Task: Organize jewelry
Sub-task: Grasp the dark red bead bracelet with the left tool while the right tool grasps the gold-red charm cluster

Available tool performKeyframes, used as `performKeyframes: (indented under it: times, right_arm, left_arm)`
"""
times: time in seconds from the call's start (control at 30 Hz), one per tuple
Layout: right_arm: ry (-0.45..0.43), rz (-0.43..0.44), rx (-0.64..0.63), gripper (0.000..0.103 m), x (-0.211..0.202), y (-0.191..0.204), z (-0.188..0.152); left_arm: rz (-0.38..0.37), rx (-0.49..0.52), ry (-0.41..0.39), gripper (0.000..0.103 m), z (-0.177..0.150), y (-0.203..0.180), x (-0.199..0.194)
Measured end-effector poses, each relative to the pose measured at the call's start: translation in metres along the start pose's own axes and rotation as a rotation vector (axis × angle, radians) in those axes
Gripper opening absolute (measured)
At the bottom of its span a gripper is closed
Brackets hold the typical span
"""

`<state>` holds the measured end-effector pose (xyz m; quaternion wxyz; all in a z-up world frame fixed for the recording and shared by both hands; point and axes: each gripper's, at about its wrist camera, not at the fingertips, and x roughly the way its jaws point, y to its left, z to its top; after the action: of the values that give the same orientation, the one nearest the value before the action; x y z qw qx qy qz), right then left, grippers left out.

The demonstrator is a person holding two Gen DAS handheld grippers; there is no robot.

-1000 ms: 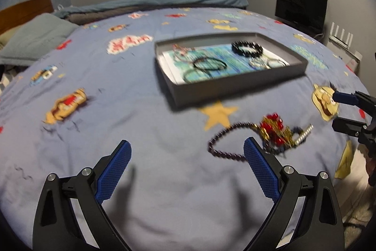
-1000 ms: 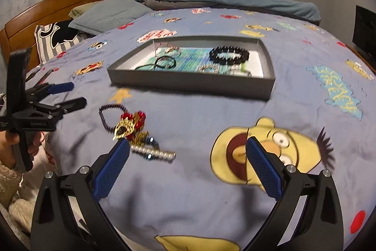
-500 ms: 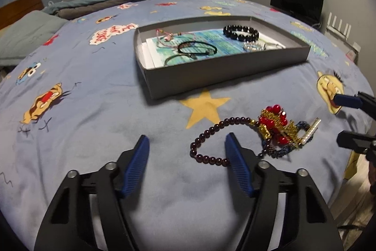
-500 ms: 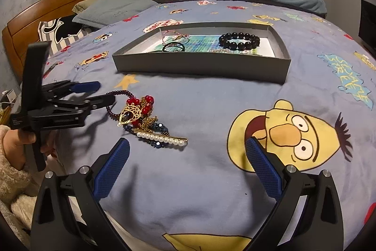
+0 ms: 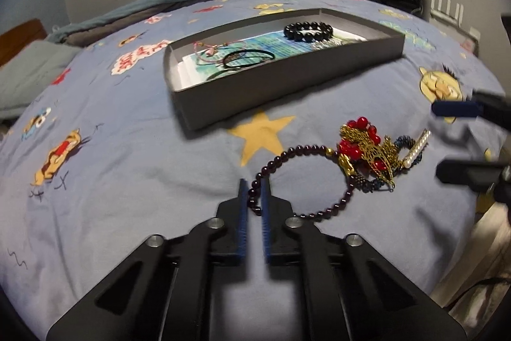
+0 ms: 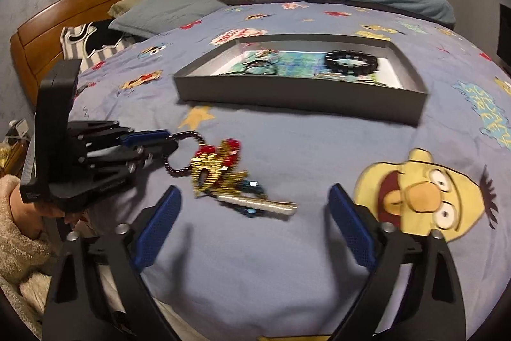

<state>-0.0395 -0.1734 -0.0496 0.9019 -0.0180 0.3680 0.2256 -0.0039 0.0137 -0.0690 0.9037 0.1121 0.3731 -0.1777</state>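
Several bracelets already lie in the grey tray (image 5: 287, 85); a tangled heap (image 5: 367, 154) remains on the bedspread (image 5: 127, 197); the left gripper (image 5: 254, 197) is clamped on the dark beaded bracelet (image 5: 306, 181); the right gripper (image 6: 252, 206), jaws closing with nothing gripped, nears the pearl clip (image 6: 258, 202).

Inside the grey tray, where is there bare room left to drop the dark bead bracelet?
Free: the near-left corner of the grey tray, between its wall and the black cord loops. Crowded: the far right, around the black bead bracelet and silver pieces. The left gripper is shut on the dark bead bracelet; the red-and-gold tangle blocks the direct path.
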Motion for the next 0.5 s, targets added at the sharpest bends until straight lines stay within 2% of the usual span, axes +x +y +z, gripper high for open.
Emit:
performKeyframes:
  times: [0.07,0.27,0.37,0.5]
  right_arm:
    - [0.003,0.016,-0.021,0.079,0.004,0.01,0.0]
    - [0.018,0.02,-0.079,0.063,0.019,0.033,0.002]
    - [0.022,0.003,-0.095,0.051,0.026,0.039,0.004]
    - [0.029,-0.03,-0.11,0.048,0.037,0.044,0.006]
  left_arm:
    - [-0.035,-0.042,-0.001,0.007,-0.001,0.009,-0.003]
    - [-0.041,-0.079,-0.02,0.006,-0.005,0.02,-0.012]
    - [-0.056,-0.104,-0.032,0.006,-0.006,0.027,-0.018]
    - [-0.063,-0.111,-0.04,0.006,-0.007,0.03,-0.021]
